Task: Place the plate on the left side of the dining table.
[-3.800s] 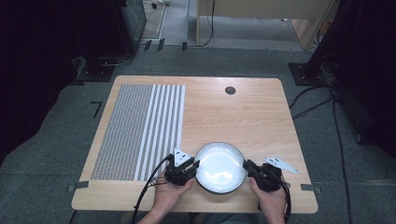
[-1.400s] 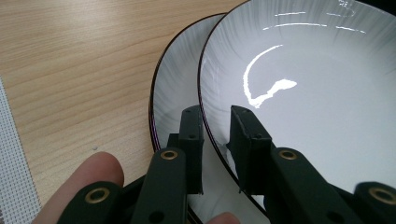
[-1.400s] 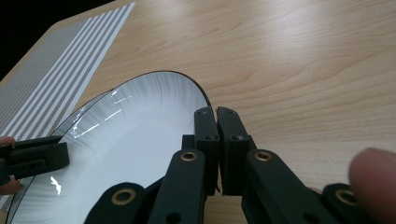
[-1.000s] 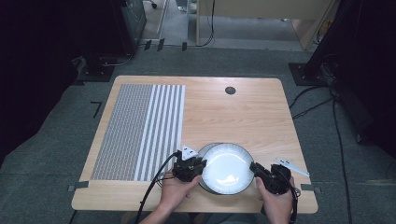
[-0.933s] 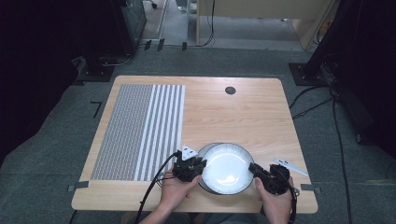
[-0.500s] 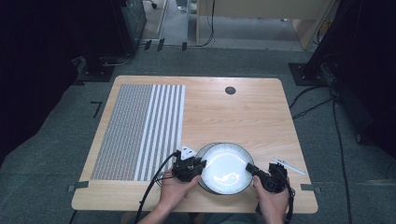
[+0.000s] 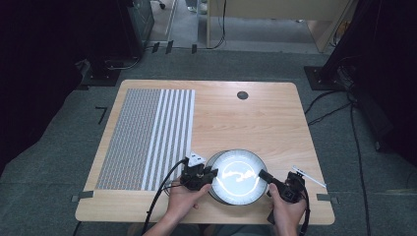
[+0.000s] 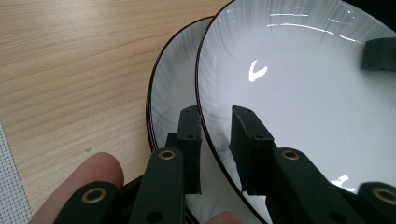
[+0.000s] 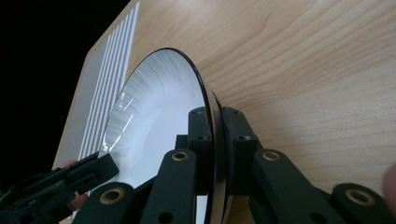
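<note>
Right gripper [image 9: 215, 140] jaws clamp the upper plate [image 7: 238, 173] rim; left gripper [image 8: 215, 140] jaws straddle it, spread, above the lower plate [image 8: 170, 100]

Overhead forward-down on table [image 7: 275, 123]; both gripper cameras close on shared plate [image 8: 299, 93].
</note>
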A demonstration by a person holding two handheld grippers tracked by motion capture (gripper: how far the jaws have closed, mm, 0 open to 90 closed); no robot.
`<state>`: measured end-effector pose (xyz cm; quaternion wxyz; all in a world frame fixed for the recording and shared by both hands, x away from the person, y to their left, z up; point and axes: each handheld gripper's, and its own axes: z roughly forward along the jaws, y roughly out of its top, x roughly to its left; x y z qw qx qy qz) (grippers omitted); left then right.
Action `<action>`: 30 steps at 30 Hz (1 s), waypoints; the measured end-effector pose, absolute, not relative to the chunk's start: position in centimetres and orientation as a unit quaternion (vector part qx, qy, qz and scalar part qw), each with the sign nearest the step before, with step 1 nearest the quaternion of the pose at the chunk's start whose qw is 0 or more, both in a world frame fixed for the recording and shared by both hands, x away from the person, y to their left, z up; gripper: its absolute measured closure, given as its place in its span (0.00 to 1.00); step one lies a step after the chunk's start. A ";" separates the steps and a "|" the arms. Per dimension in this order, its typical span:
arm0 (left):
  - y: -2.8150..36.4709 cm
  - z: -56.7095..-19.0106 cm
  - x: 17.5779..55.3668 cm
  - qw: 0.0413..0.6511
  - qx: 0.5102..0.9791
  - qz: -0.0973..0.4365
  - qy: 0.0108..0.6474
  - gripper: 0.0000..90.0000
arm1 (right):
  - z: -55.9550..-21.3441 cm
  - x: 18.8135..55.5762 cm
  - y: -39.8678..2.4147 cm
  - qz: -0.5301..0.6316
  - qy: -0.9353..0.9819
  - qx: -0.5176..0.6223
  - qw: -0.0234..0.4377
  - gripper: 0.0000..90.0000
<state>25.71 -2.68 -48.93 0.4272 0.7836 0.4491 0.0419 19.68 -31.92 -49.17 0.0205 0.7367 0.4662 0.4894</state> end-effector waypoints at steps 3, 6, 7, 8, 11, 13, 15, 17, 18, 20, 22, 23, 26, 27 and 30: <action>-2.6 -48.8 25.6 0.432 0.781 0.039 0.449 0.84 | -49.2 19.7 -32.1 0.495 0.463 0.735 0.016 0.93; -2.6 -48.7 25.6 0.436 0.779 0.036 0.448 0.84 | -49.4 19.7 -32.4 0.498 0.458 0.736 0.005 0.93; -2.6 -48.6 25.6 0.438 0.778 0.036 0.449 0.84 | -49.5 19.7 -32.6 0.502 0.453 0.736 -0.001 0.93; -2.5 -48.5 25.6 0.440 0.778 0.035 0.448 0.84 | -49.5 19.7 -32.6 0.502 0.453 0.736 -0.001 0.93; -2.4 -48.1 25.7 0.446 0.774 0.030 0.448 0.84 | -49.4 19.6 -32.7 0.510 0.449 0.733 -0.005 0.93; -2.3 -47.8 25.7 0.453 0.775 0.022 0.440 0.83 | -49.3 19.5 -32.7 0.516 0.447 0.730 -0.006 0.93; -2.2 -47.8 25.8 0.457 0.776 0.012 0.434 0.76 | -49.2 19.5 -32.7 0.526 0.443 0.726 -0.014 0.93; -2.1 -47.7 25.8 0.458 0.776 0.008 0.433 0.76 | -49.2 19.5 -32.7 0.527 0.443 0.725 -0.015 0.93; -2.1 -47.7 25.8 0.458 0.776 0.007 0.433 0.76 | -49.2 19.5 -32.7 0.528 0.444 0.724 -0.014 0.93; -1.9 -47.6 25.8 0.460 0.774 0.006 0.435 0.79 | -49.2 19.5 -32.6 0.531 0.442 0.723 -0.016 0.93; -1.7 -47.5 25.9 0.463 0.771 0.002 0.437 0.80 | -49.2 19.5 -32.6 0.531 0.442 0.722 -0.018 0.93; -1.6 -47.4 25.9 0.463 0.771 0.000 0.437 0.80 | -49.2 19.5 -32.5 0.532 0.442 0.722 -0.019 0.93; -1.2 -47.1 25.9 0.463 0.771 0.002 0.438 0.81 | -49.1 19.5 -32.3 0.534 0.442 0.720 -0.021 0.93; -1.1 -47.0 25.8 0.463 0.771 0.002 0.438 0.81 | -49.0 19.5 -32.2 0.534 0.443 0.719 -0.022 0.93; -0.6 -46.8 25.9 0.462 0.770 0.005 0.441 0.81 | -48.7 19.7 -31.8 0.533 0.447 0.718 -0.021 0.93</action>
